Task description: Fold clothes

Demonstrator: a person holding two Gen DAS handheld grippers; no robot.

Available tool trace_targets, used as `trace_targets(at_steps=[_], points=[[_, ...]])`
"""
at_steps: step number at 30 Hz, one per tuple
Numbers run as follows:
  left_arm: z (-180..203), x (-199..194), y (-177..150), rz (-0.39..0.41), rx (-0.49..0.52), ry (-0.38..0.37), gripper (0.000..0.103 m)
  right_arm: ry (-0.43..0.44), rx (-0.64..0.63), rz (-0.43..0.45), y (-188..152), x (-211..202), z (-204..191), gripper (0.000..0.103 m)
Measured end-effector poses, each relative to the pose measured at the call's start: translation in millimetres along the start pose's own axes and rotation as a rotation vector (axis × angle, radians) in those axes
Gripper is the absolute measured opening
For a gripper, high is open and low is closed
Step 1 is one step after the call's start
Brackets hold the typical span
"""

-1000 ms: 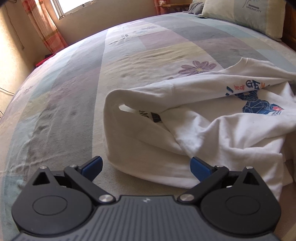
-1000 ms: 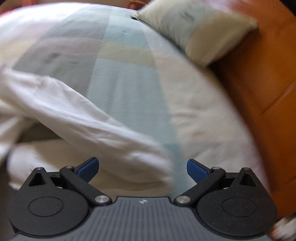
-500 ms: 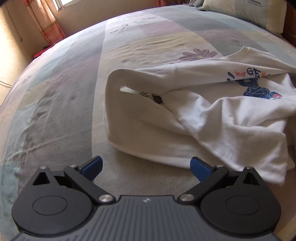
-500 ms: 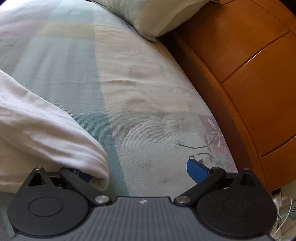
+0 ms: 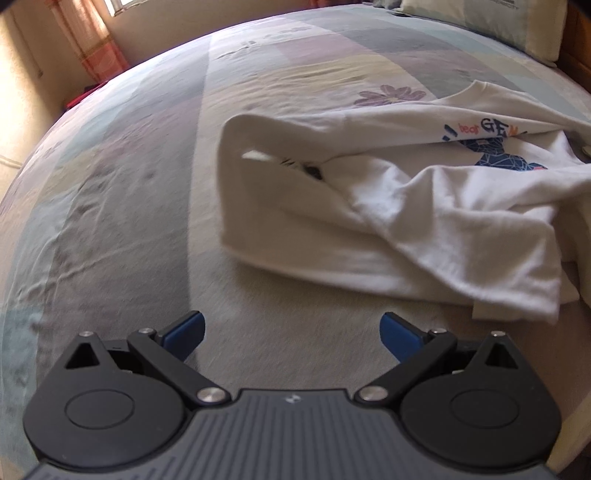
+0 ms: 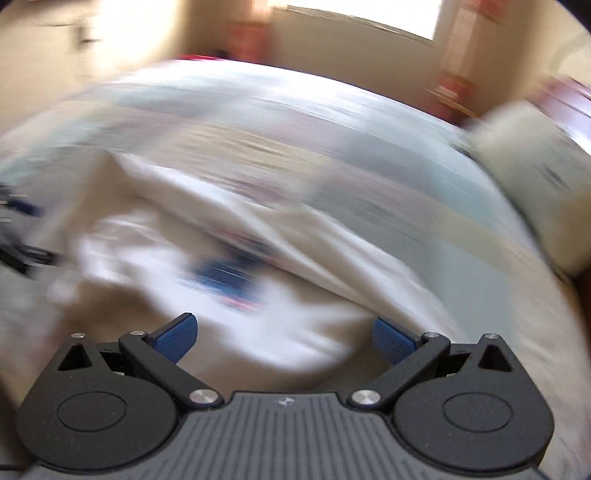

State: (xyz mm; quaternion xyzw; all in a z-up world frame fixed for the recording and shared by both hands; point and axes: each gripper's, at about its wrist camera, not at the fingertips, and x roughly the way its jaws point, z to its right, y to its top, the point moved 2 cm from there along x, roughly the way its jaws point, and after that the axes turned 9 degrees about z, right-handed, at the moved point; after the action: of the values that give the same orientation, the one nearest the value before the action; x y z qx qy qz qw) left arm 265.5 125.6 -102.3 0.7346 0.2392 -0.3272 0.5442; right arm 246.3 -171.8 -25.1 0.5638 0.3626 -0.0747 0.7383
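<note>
Right gripper (image 6: 282,338) swung from headboard toward window (image 6: 354,18), above bedsheet (image 5: 147,184).

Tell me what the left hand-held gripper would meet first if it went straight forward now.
Probably the patchwork pastel bedsheet just ahead of the open left hand-held gripper, then the near edge of the crumpled white printed T-shirt. Depth is unclear.
</note>
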Motion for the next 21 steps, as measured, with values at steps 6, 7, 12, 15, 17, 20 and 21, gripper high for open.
trace_targets(at_steps=[6,7,12,15,17,20,21], points=[[-20.2,-12.5,-15.4,0.000,-0.048,0.013,0.101,0.134,-0.168,-0.031,18.6,65.3,-113.0,0.103],[-22.8,-14.3,-17.4,0.000,-0.055,0.013,0.101,0.131,-0.197,-0.047,14.9,77.0,-123.6,0.103],[-36.0,-23.0,-27.2,0.002,-0.092,0.016,0.101,-0.034,-0.310,-0.065,-5.3,103.2,-123.4,0.103],[-35.5,-25.9,-28.3,0.014,-0.093,0.003,0.101,-0.046,-0.196,-0.050,-2.7,86.8,-84.4,0.103],[-30.5,-25.4,-25.1,0.027,-0.094,-0.012,0.101,-0.074,-0.126,-0.034,-1.7,77.2,-59.1,0.103],[-16.7,-21.3,-16.9,0.040,-0.085,-0.044,0.101,-0.182,-0.077,-0.038,-5.9,75.0,-19.0,0.103],[-11.4,-19.7,-13.6,0.041,-0.080,-0.057,0.101,-0.212,-0.060,-0.048,-8.5,75.8,-5.9,0.103]])
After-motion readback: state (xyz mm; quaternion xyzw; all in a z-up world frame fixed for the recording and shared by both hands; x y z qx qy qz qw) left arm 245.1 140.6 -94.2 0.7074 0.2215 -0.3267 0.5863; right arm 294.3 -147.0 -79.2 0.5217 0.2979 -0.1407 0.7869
